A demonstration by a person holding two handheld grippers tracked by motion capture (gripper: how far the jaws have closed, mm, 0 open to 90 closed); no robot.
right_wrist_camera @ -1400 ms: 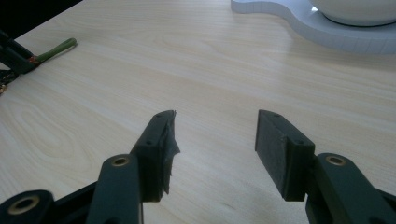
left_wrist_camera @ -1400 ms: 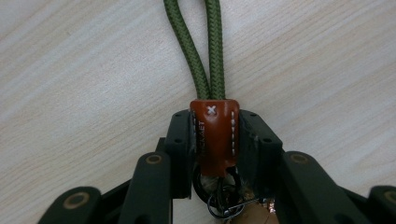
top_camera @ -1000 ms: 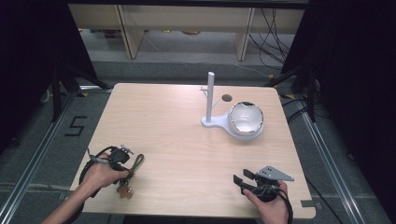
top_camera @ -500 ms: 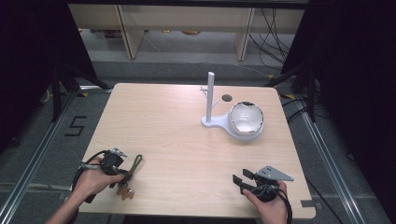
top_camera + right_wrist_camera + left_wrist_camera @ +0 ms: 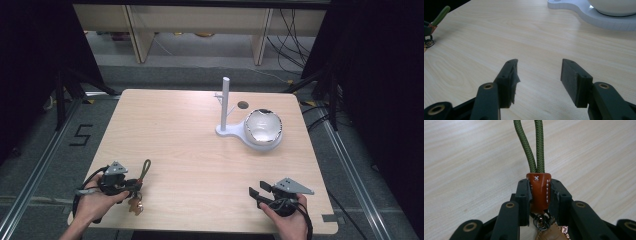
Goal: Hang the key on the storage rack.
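L tool clamps keychain's brown leather tab, clear close-up; R tool gapes wide.

The pale wooden tabletop lies bare across its middle and left — wide room to pass. Far right stands a white stand with an upright post touching a white bowl — the sole obstacle.
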